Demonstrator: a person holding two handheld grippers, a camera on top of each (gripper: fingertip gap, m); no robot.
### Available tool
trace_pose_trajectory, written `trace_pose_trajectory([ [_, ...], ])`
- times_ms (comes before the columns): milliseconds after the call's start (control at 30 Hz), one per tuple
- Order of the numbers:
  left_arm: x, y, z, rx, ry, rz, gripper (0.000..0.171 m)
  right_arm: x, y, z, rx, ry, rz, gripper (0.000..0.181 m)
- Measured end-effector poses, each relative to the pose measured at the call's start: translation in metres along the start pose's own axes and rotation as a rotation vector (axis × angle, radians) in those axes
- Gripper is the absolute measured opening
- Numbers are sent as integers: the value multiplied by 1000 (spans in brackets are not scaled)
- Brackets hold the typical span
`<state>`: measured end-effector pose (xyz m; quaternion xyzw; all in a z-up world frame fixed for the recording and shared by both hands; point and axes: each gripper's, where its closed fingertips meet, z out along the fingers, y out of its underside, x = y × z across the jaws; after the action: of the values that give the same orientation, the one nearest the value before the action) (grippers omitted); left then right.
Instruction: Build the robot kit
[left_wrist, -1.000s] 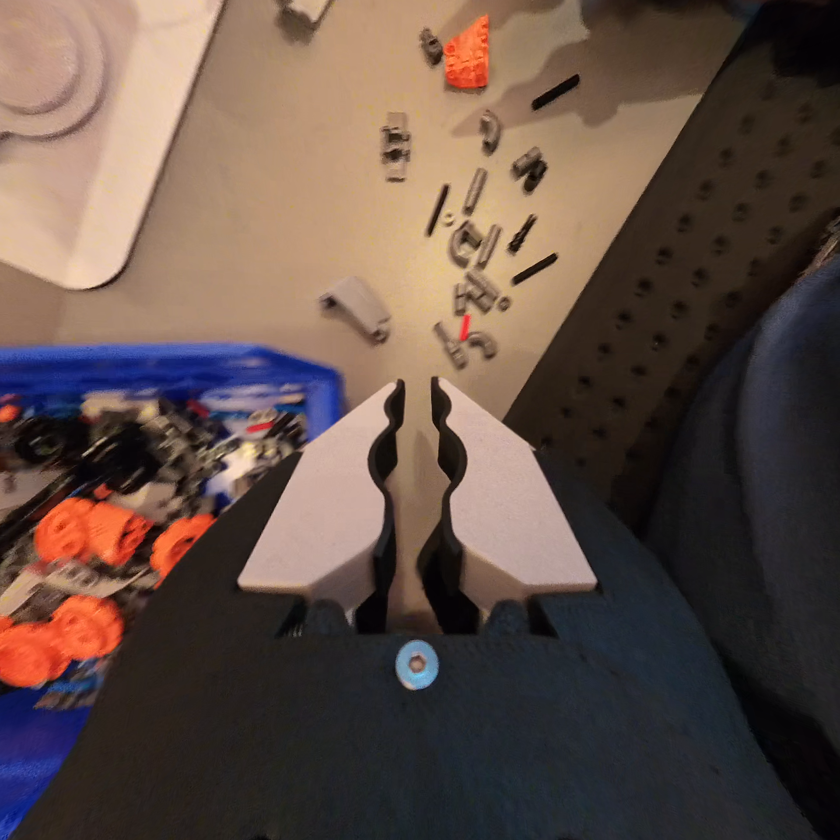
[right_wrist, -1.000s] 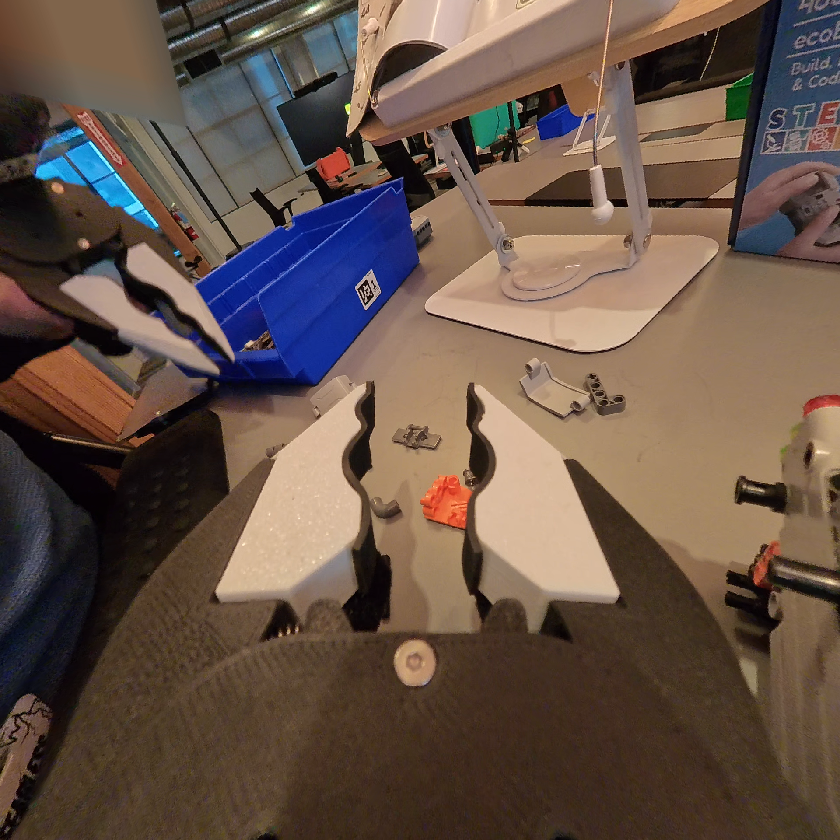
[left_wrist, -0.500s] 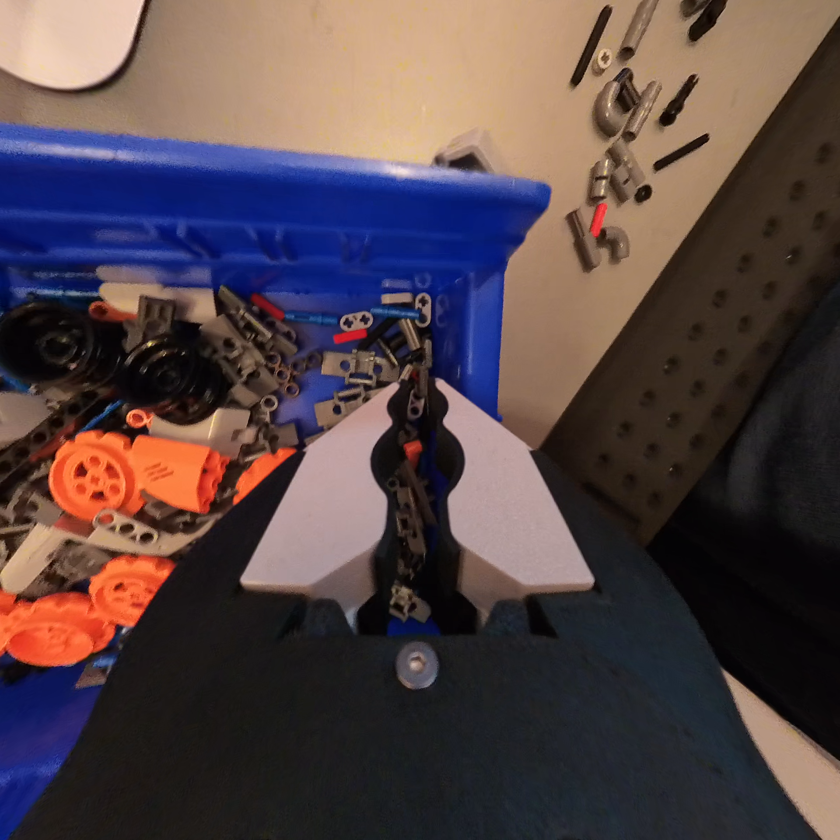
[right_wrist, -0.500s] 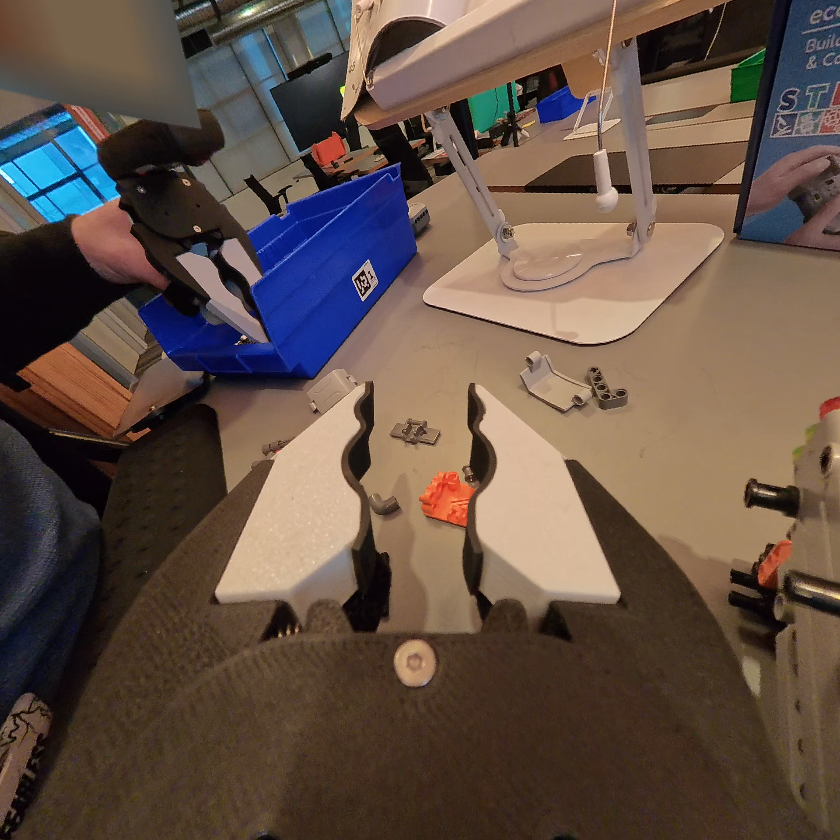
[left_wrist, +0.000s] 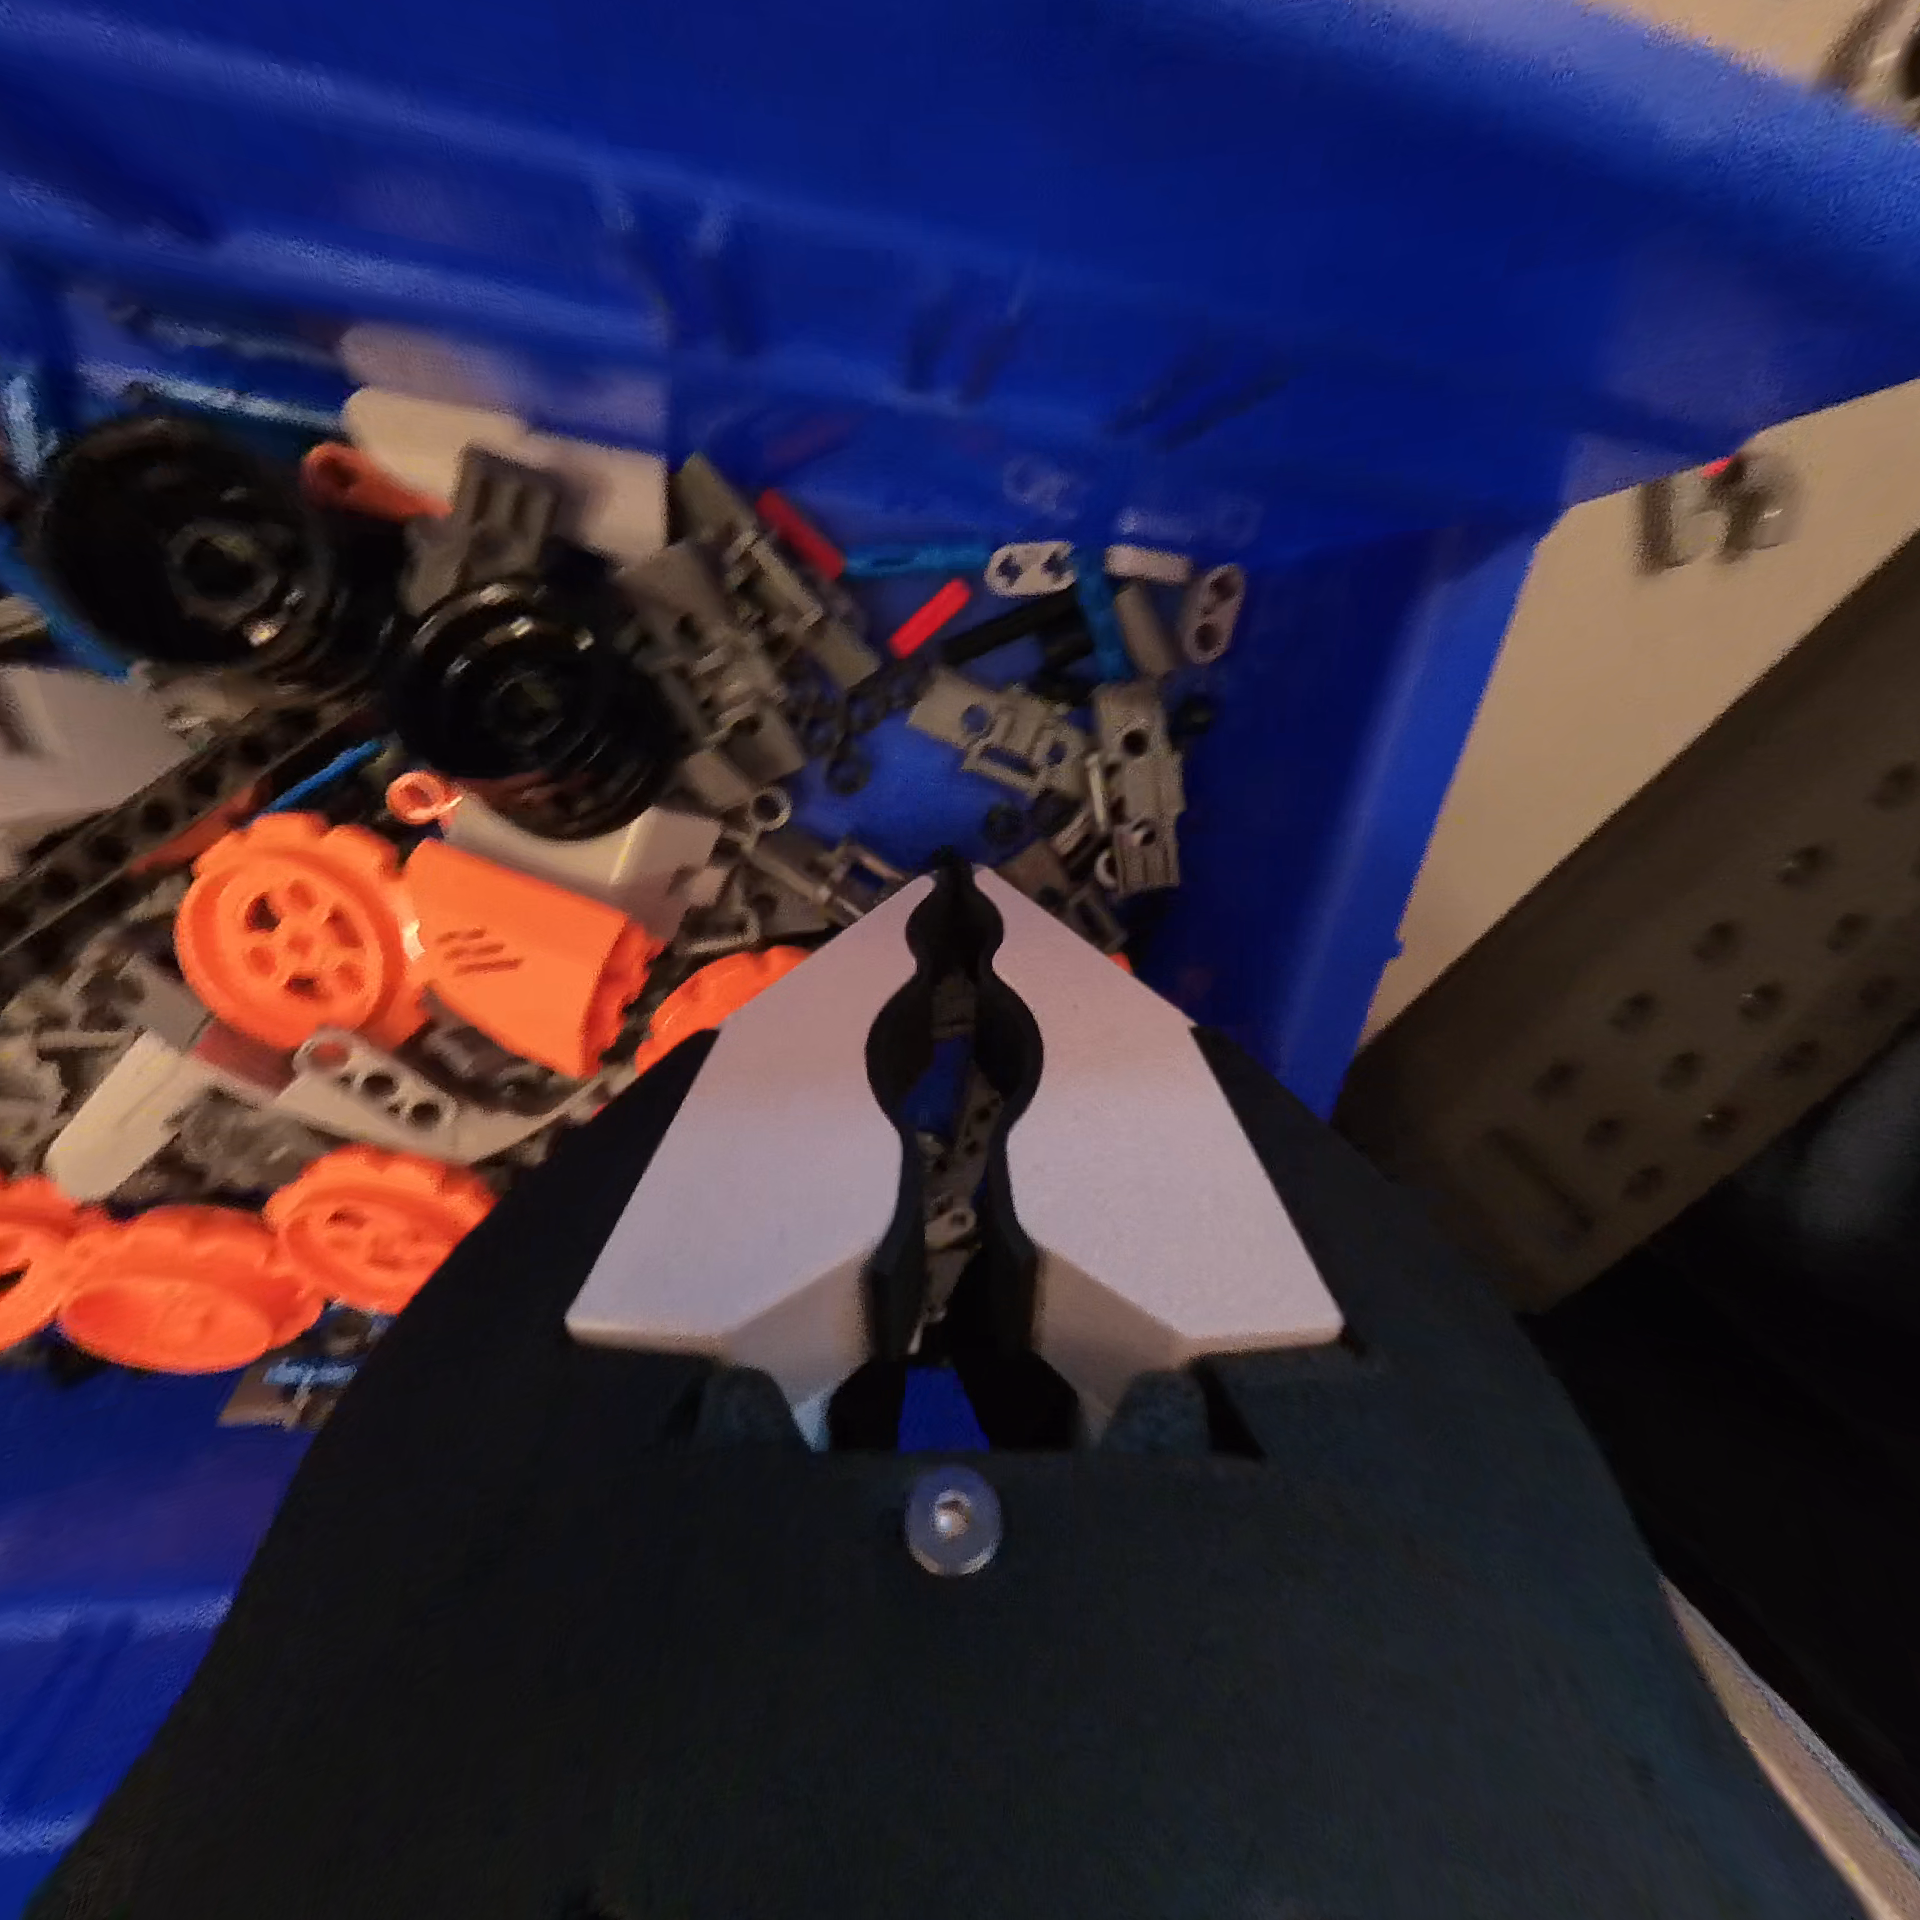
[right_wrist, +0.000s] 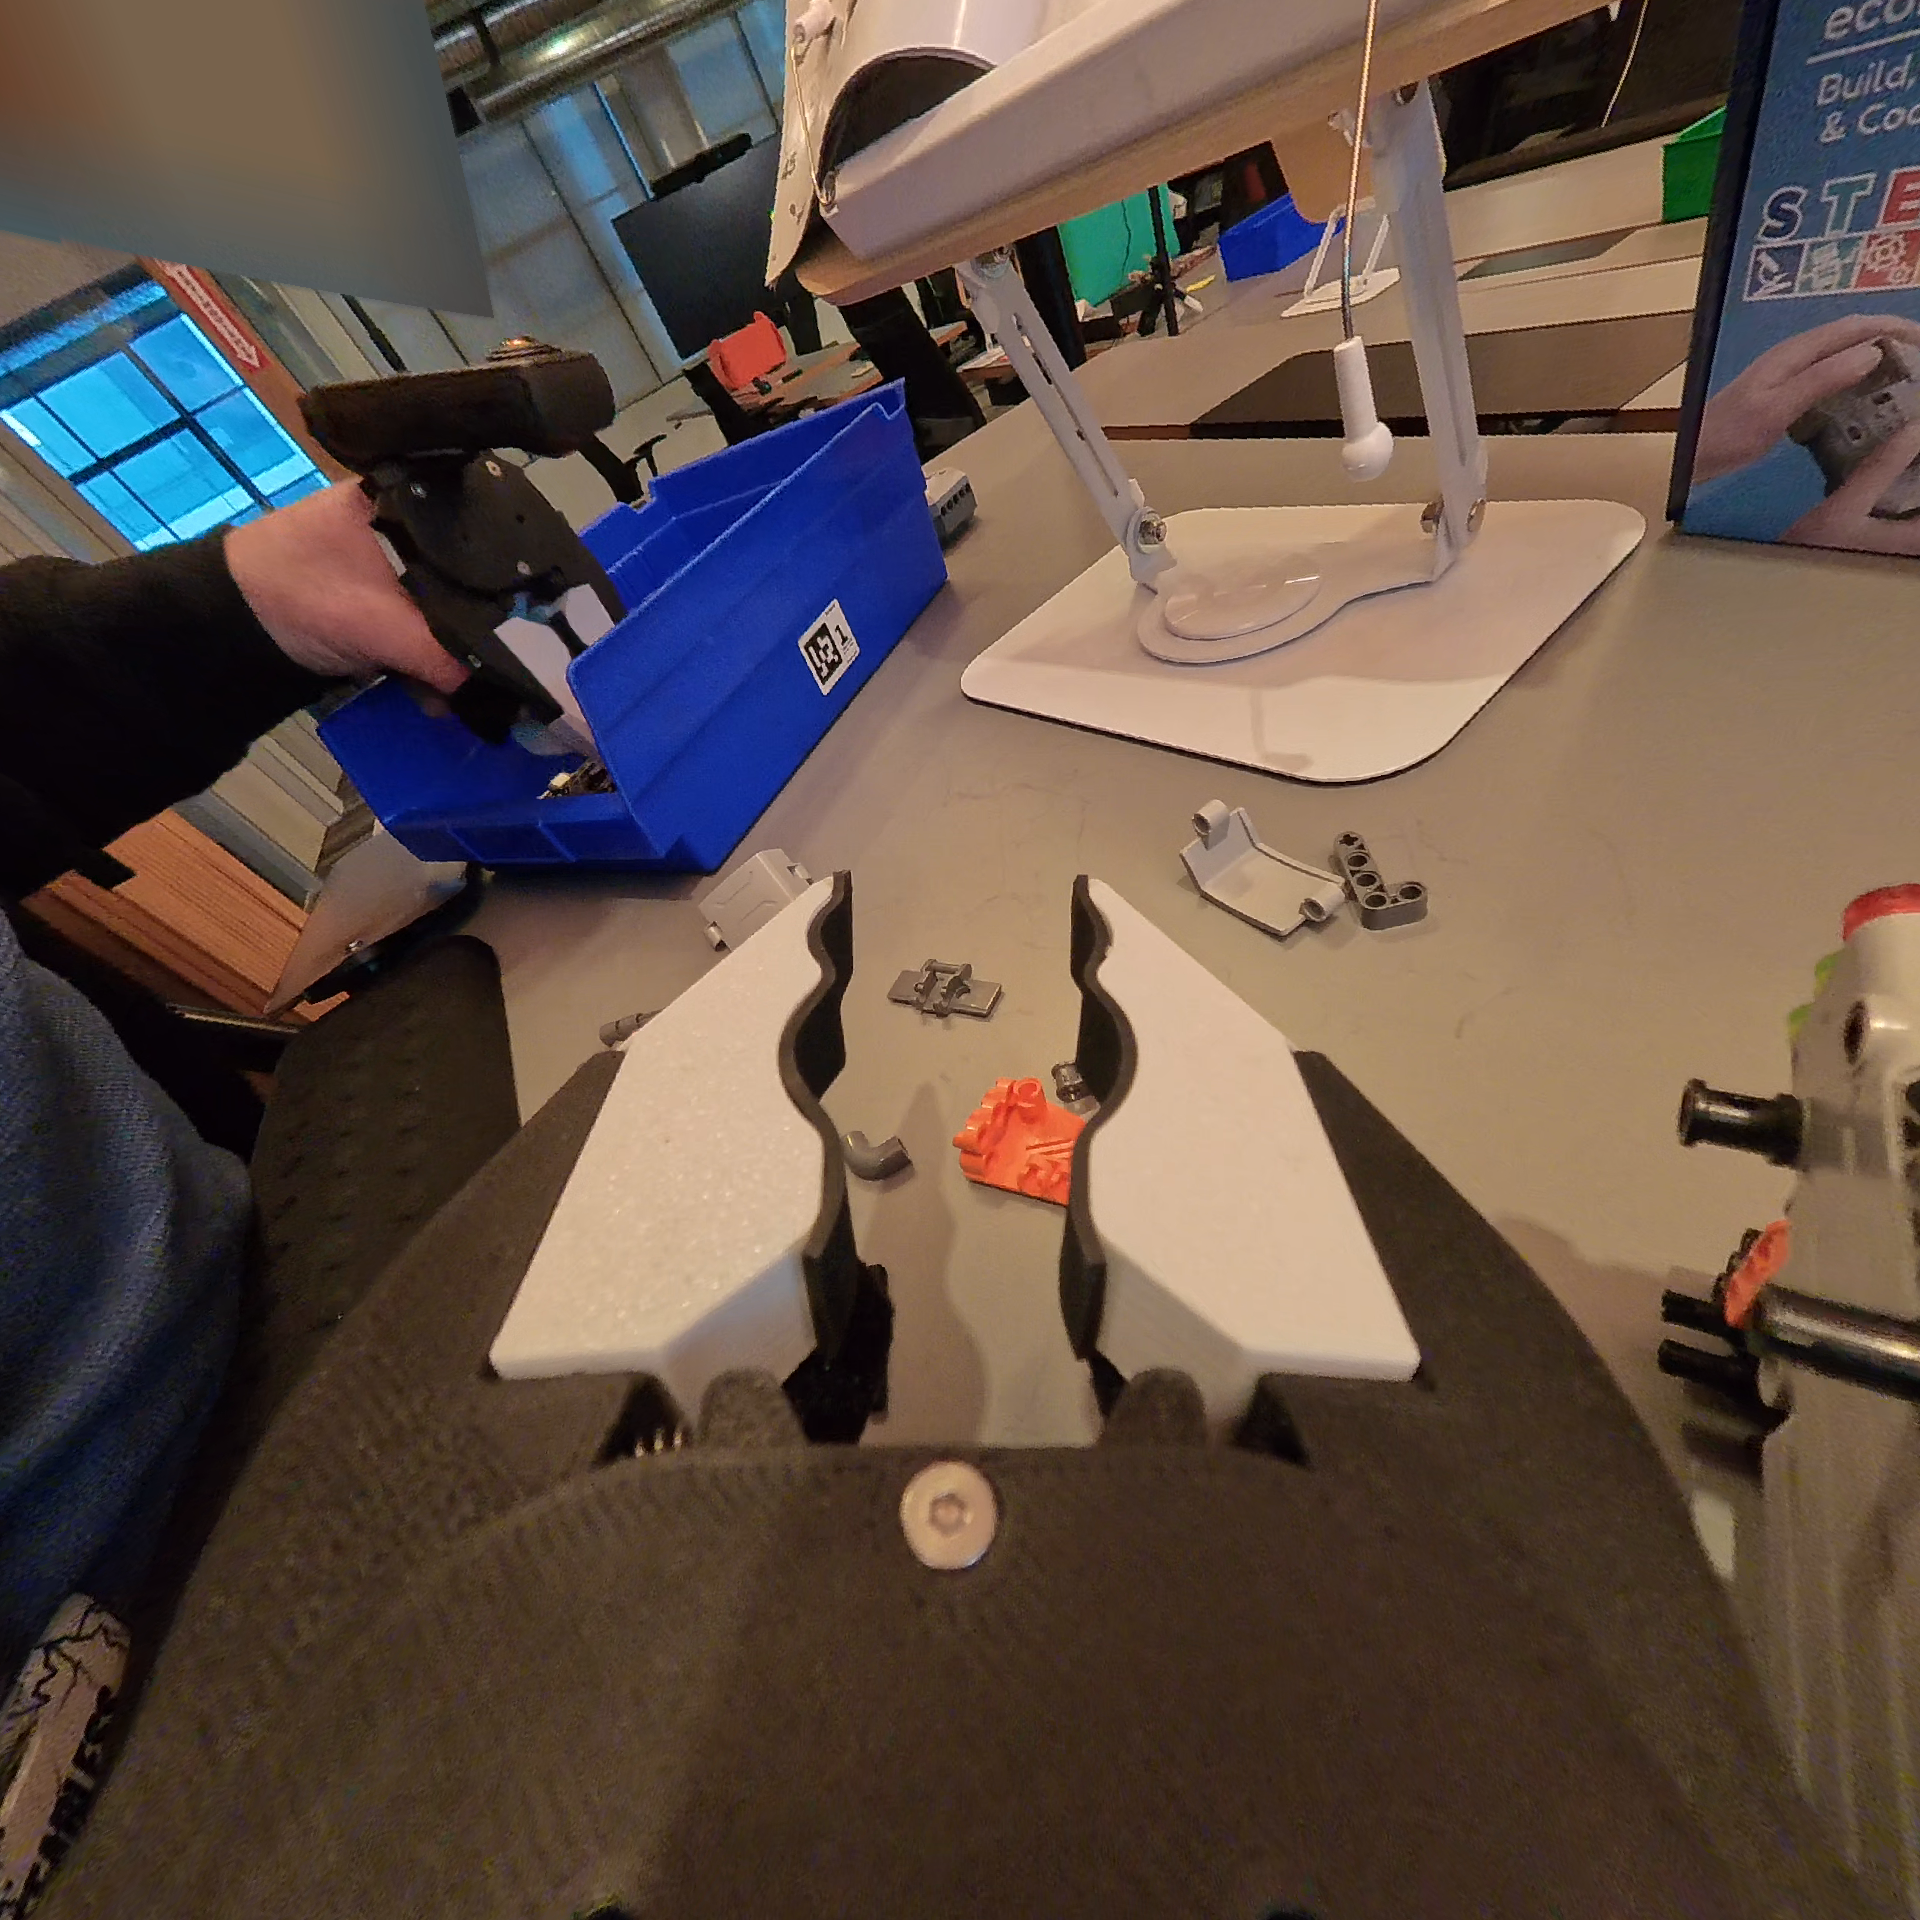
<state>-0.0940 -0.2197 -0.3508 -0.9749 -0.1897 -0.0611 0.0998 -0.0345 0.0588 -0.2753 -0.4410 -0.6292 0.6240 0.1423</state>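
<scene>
- The left gripper (left_wrist: 948, 883) reaches down into a blue bin (left_wrist: 1039, 260), its two pale fingers (left_wrist: 790, 1143) drawn together until the tips meet, with only the wavy gaps between their black inner edges left open.
- Through those gaps grey perforated pieces show (whether any of them is pinched or simply lies beneath cannot be told; the view is blurred).
- The tips sit over a heap of small grey building pieces (left_wrist: 1039, 727) near the bin's right-hand corner in the left wrist view.
- To the left of the fingers lie orange wheels (left_wrist: 281, 945), and farther back two black wheels (left_wrist: 520, 707), all mixed in with grey beams.
- In the right wrist view a hand (right_wrist: 322, 592) with a dark sleeve holds the left gripper tilted down inside the bin, which stands on a grey table (right_wrist: 1558, 935).
- The right gripper (right_wrist: 961, 904) hovers above the table with its fingers spread wide apart and nothing between them.
- Seen between its fingers on the tabletop are a flat grey connector piece (right_wrist: 943, 987), a small grey elbow (right_wrist: 878, 1151) and an orange piece (right_wrist: 1013, 1143) (the last partly hidden behind the right-hand finger).
- Farther off lie a light grey curved panel (right_wrist: 1252, 873) touching a dark grey holed beam (right_wrist: 1377, 896), and beyond them a white stand base (right_wrist: 1299, 665).
- At the right edge stands a blurred grey assembly with black pins (right_wrist: 1829, 1143).
- A blue printed box (right_wrist: 1818, 260) stands at the far right.
</scene>
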Motion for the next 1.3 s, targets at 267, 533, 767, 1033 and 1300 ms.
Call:
trace_pose_trajectory([
  [267,47,-48,-2,220,217,8,0,0,-1,-1,6,-1,-3,39],
  [533,34,-43,12,188,88,-45,1,-1,-2,-2,16,-5,-5,40],
  [767,28,-36,14,180,11,-80,2,-2,-2,-2,18,-11,0,40],
  [1033,22,-27,3,188,-22,-29,15,-2,-3,-3,24,-15,2,40],
  [1300,19,-30,7,160,-58,15,16,-2,-4,-3,30,-16,3,40],
])
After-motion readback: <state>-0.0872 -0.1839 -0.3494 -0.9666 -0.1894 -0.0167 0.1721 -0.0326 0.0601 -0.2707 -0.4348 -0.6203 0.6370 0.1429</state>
